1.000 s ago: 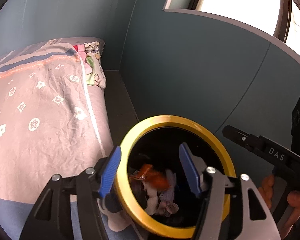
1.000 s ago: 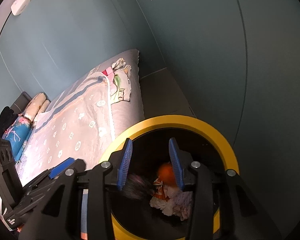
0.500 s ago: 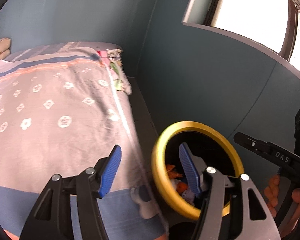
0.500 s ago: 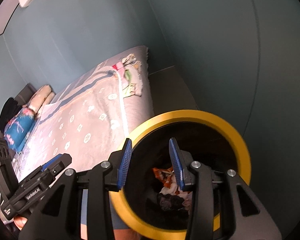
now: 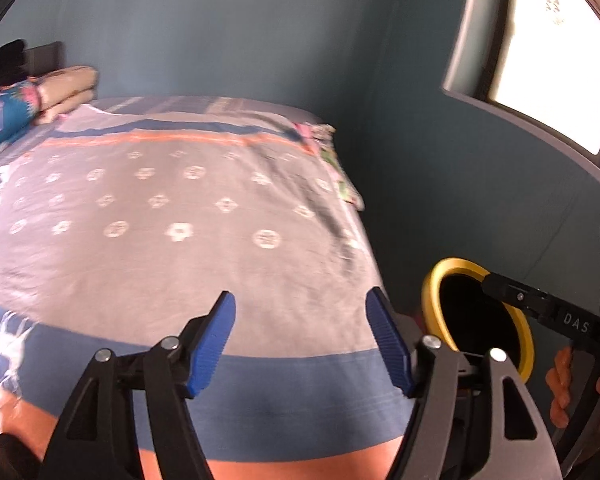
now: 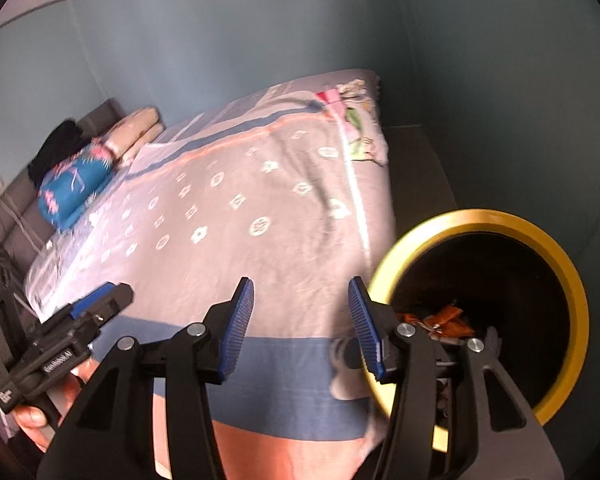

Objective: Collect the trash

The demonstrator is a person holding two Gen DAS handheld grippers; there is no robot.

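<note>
In the left wrist view, the left gripper (image 5: 300, 336) has swung away from the bin (image 5: 476, 316); a second ago its fingers framed the yellow rim, now they hang over the bed (image 5: 172, 216). Its jaws are opening and nothing lies between them. The bin stands off the bed's right edge, against the wall, partly behind the right gripper (image 5: 540, 308).

In the right wrist view, the right gripper (image 6: 300, 324) has likewise left the bin's mouth for the bed's near right corner, jaws opening and empty. This suggests a drop is finished and more trash is being sought. The bin (image 6: 548, 248) is black inside, with orange wrappers (image 6: 440, 318) and crumpled scraps at the bottom.
</note>
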